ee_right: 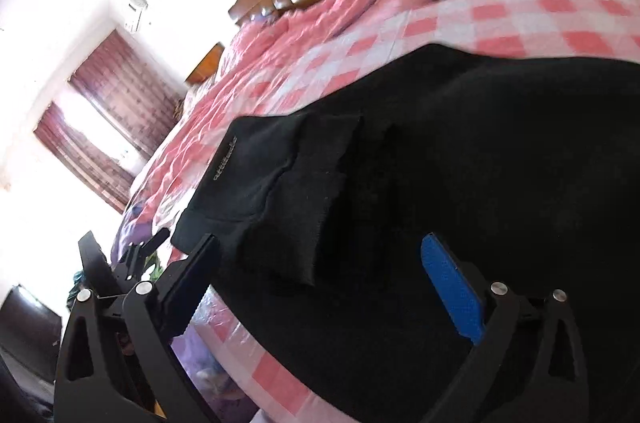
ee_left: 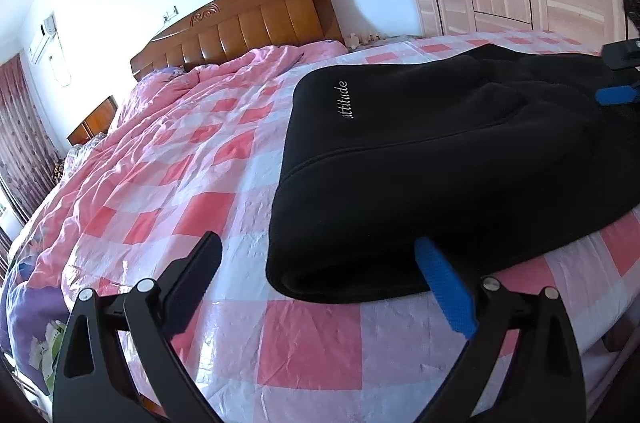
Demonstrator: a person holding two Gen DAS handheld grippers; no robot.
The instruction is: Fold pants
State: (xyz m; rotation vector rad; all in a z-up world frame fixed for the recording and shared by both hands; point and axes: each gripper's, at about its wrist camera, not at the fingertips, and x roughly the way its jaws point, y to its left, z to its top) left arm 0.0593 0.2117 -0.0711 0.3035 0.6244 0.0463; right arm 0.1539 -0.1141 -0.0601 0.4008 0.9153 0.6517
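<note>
So the black pants (ee_left: 440, 151) are lying on the pink-and-white checked quilt (ee_left: 200, 163), right along the near edge of the bed (ee_left: 304, 351), and they're looking pretty much folded already: stacked layers, a rounded fold edge facing the left gripper (ee_left: 316, 275), and a ribbed cuff (ee_right: 320, 191) sitting on top in the right wrist view. I'd say it's mostly finished, maybe one more fold or some tidying left. Both sets of fingers are spread wide and gripping nothing. The left one's blue pad (ee_left: 444, 287) is touching or just beside the fold edge, hard to tell which, and the right gripper (ee_right: 328, 275) is hovering over the cloth. There's white script stitching (ee_left: 344, 99) on the pants reading "attitude".
</note>
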